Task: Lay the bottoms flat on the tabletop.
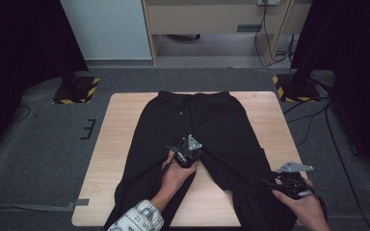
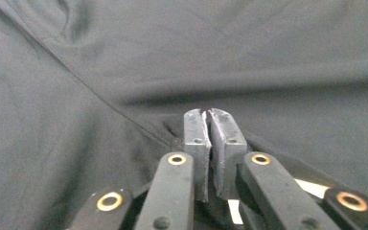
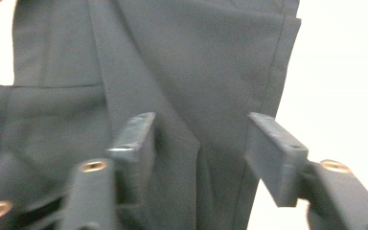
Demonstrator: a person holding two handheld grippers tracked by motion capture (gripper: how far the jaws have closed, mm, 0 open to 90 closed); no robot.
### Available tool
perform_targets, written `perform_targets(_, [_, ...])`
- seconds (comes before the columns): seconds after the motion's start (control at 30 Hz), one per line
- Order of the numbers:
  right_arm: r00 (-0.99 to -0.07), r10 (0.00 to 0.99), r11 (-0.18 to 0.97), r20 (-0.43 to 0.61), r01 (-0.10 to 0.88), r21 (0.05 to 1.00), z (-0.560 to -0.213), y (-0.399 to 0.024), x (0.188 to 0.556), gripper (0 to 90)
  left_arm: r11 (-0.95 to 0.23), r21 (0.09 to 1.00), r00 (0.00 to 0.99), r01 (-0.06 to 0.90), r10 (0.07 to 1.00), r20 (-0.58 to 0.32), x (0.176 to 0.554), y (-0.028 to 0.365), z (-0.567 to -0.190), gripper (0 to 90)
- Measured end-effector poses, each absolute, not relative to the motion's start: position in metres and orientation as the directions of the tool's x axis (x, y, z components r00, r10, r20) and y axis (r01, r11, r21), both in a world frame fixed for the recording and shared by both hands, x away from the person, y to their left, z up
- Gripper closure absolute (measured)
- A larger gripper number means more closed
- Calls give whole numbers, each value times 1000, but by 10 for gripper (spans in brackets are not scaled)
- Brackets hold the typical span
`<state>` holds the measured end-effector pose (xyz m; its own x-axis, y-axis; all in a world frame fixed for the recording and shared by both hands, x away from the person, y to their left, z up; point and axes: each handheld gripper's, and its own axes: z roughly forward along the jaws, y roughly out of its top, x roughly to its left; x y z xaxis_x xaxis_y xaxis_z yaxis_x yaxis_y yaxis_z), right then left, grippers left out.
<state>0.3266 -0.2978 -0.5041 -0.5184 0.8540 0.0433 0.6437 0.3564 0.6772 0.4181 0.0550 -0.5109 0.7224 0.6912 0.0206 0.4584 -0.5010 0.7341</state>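
Note:
Black pants [image 1: 207, 120] lie flat on the wooden table [image 1: 118, 130], waistband at the far side, legs running toward the near edge. My left gripper [image 1: 189, 153] sits at the crotch where the two legs split. In the left gripper view its jaws [image 2: 207, 120] are shut, with the fabric [image 2: 124, 62] puckered at their tips. My right gripper [image 1: 275, 183] hovers at the outer edge of the right leg near the table's front right. In the right gripper view it is open [image 3: 201, 139], its jaws either side of a fold of the leg cloth [image 3: 182, 72] beside the side seam.
Bare table shows between the legs [image 1: 207, 197] and along both sides. Two stand bases with yellow-black stripes [image 1: 77, 89] [image 1: 296, 86] rest on the grey carpet beyond the far corners. Cables [image 1: 313, 120] trail on the floor at the right.

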Motion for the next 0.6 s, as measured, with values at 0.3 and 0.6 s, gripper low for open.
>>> perform_targets(0.3, [-483, 875, 351, 30, 675, 649, -521, -286, 348, 377, -500, 728, 708, 468, 705, 29, 417, 78, -514, 877])
perform_targets(0.6, [-586, 810, 447, 19, 637, 628, -517, -274, 325, 754, -447, 737, 686, 507, 727, -31, 422, 98, -513, 871])
